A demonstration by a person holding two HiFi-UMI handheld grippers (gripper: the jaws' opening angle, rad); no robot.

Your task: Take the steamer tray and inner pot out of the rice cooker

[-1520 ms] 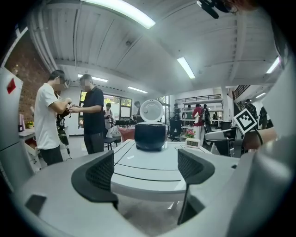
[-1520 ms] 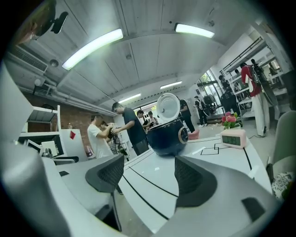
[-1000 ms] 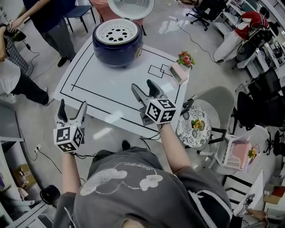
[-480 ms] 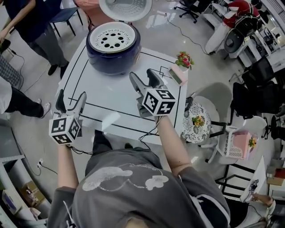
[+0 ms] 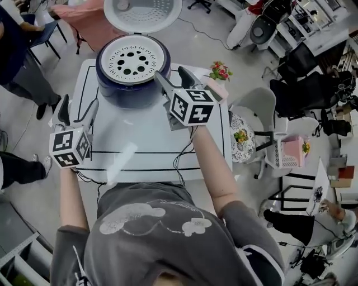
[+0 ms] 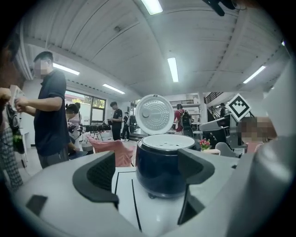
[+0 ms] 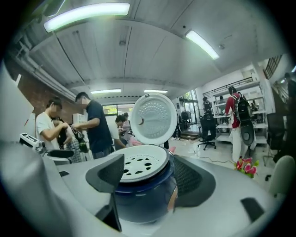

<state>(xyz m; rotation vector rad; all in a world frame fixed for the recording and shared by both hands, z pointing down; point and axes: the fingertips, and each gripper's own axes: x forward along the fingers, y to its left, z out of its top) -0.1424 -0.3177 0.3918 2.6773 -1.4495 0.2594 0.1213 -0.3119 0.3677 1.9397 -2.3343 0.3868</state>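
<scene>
A person in a grey shirt leans over a white table [image 5: 145, 139] with both forearms stretched forward, a gripper in each hand. The left gripper [image 5: 78, 105] is held low over the table's left edge, well to the left of the cooker [image 5: 112, 92], its jaws spread wide and nothing between them; in its own view the left gripper [image 6: 147, 173] frames the dark blue cooker [image 6: 159, 166] in the gap, still some way off. The right arm reaches farther, and the right gripper [image 5: 174, 78] hangs raised just beside the cooker's right rim, jaws likewise parted and clasping nothing. Seen along the right gripper [image 7: 148, 178], the cooker [image 7: 143, 199] fills the space between the jaws at close range, without either jaw touching it. The cooker stands upright at the far end of the table with its lid [image 5: 142, 12] swung fully open and tilted back. The white steamer tray [image 5: 131, 58], round and pierced with holes, sits in the cooker's mouth, level with the rim; the tray [image 7: 138, 164] shows the same from the right gripper view. It covers the opening, so the pot beneath cannot be seen. A small bunch of flowers [image 5: 220, 71] stands at the table's far right corner. Several people [image 6: 48, 115] stand in the room beyond.
</scene>
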